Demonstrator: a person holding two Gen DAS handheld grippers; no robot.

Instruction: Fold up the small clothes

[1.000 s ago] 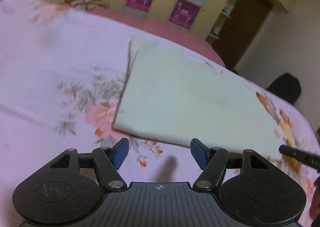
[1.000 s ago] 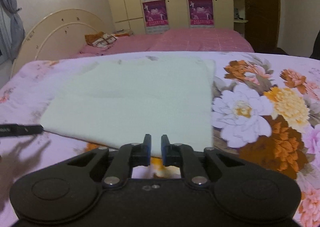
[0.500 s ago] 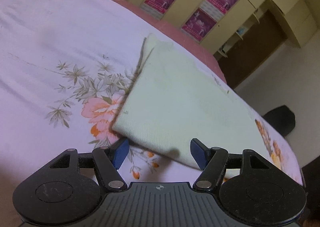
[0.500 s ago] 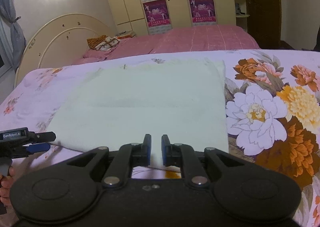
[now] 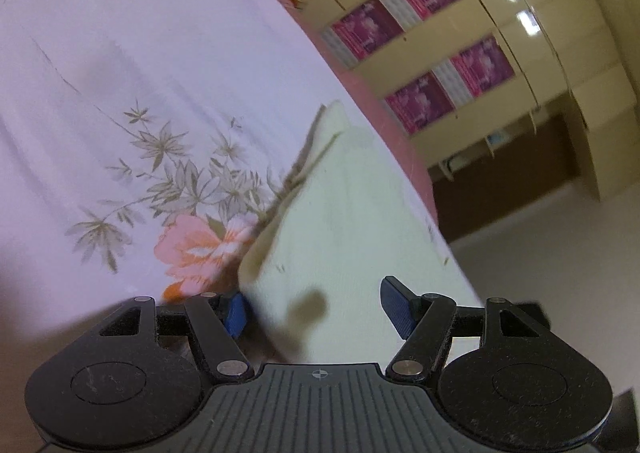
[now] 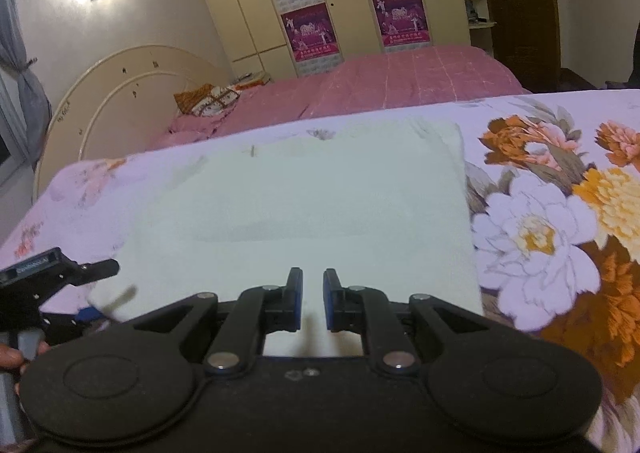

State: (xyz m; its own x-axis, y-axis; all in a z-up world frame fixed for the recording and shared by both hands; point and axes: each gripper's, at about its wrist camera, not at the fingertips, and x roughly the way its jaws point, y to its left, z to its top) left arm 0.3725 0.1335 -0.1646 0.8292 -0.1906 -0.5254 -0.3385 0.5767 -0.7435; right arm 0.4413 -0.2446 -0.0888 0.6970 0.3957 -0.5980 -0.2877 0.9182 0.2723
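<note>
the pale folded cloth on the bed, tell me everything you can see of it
The pale folded cloth is cream to faint green, with a fine knit-looking texture. It lies flat in a rough rectangle on the floral bedsheet. Layered edges show along its left side in the left wrist view, so it is already folded at least once. The left tongs are wide open astride its near left corner. The right tongs sit over its near edge, nearly closed with a narrow gap; whether they pinch fabric cannot be told.

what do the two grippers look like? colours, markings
Both match. The left gripper and right gripper have matte black bodies, two round black discs, silver pivot pins and blue-padded fingers. The left has a ribbed grey plate with a small crosshair mark; its side carries a white label, text unreadable. No cables or sleeves visible.
</note>
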